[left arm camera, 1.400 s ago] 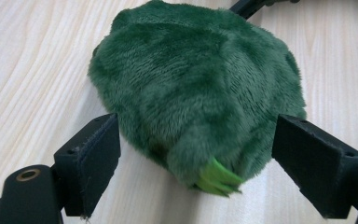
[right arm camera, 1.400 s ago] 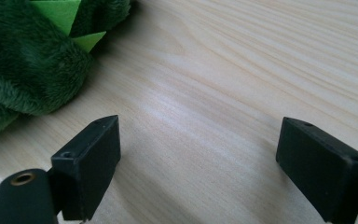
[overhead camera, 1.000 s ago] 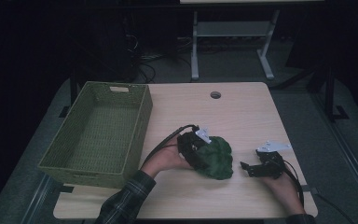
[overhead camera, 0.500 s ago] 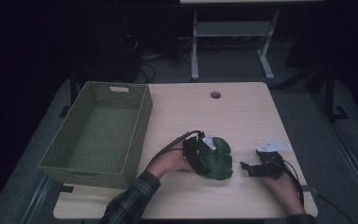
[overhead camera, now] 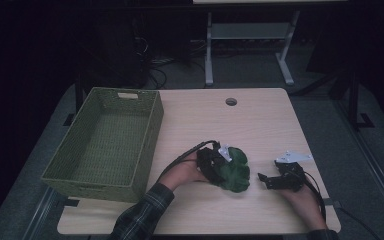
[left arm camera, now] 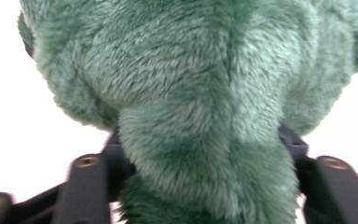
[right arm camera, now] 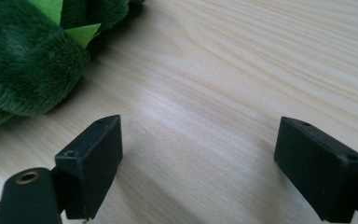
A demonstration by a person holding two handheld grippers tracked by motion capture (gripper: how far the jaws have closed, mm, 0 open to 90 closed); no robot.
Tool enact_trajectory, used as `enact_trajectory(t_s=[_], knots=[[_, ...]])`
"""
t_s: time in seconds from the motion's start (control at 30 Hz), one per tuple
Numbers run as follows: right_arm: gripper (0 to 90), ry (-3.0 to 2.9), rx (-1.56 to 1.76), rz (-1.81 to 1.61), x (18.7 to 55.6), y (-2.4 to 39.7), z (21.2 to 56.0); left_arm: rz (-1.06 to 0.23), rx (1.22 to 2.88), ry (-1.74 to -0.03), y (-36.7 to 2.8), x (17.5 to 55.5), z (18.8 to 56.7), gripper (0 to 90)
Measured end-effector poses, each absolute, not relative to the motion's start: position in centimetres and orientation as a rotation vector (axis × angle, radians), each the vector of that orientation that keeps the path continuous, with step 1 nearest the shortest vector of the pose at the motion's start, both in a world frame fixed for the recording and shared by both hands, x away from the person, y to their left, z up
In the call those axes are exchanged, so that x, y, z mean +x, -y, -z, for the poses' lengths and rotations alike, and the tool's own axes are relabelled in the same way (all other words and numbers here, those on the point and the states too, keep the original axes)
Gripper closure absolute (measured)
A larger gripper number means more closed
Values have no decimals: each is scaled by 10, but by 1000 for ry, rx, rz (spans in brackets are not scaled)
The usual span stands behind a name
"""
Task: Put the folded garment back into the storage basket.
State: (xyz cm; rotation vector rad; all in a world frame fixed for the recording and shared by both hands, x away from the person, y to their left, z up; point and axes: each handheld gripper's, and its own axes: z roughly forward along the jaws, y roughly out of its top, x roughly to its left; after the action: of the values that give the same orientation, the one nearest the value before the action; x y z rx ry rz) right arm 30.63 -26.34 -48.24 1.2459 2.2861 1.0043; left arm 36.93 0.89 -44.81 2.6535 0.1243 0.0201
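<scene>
The green plush toy (overhead camera: 235,170) lies on the desk (overhead camera: 260,125) toward its near edge, a little right of the middle. The left gripper (overhead camera: 219,162) has just been closing its jaws, which now squeeze the toy's fur from both sides. Just to the right, apart from the toy, the right gripper (overhead camera: 264,179) rests on the desk with its jaws spread wide around nothing; the green woven basket (overhead camera: 145,135) stands along the left edge.
</scene>
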Motion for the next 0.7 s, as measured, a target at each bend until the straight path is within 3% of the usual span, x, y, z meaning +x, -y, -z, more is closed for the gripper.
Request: enact_trajectory(t_s=[0.17,0.7], knots=[[149,-2286,1246,-1004,306,263,482,10,2681,-149,-8,371,444,620],[149,-2283,1247,-1002,307,264,482,73,2664,-257,-23,374,425,645]])
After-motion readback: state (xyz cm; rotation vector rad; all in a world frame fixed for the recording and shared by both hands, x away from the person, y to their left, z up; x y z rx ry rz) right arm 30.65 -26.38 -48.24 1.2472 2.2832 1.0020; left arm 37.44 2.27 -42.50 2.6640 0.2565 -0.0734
